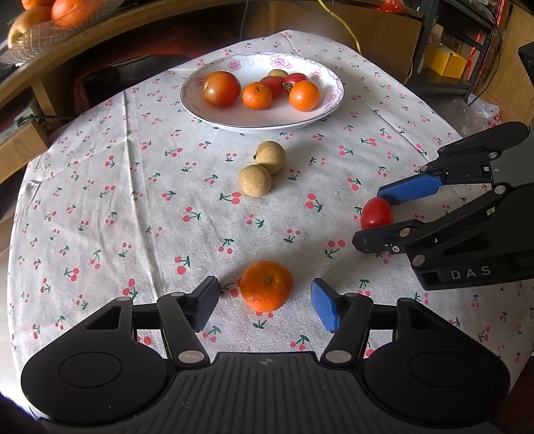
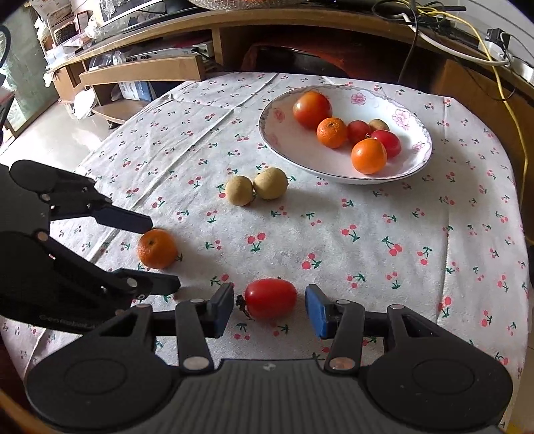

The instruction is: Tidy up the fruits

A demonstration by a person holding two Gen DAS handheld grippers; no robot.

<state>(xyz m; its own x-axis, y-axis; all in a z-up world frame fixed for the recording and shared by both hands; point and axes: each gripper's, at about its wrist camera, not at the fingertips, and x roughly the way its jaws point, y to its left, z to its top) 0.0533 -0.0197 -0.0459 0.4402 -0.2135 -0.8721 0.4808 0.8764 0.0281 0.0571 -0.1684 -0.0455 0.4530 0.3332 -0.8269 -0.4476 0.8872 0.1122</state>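
Our left claw [image 1: 265,302] gapes wide around the mandarin [image 1: 266,286] on the near table [image 1: 133,200], gripping nothing, while our right claw [image 2: 269,307] likewise brackets the tomato [image 2: 270,297], its long axis lying across the jaws.

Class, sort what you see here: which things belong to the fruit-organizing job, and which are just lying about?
Job:
plate
mandarin, between the open left gripper fingers
small tomato, between the open right gripper fingers
two longans

Lying about:
yellow cable
cardboard box
yellow box
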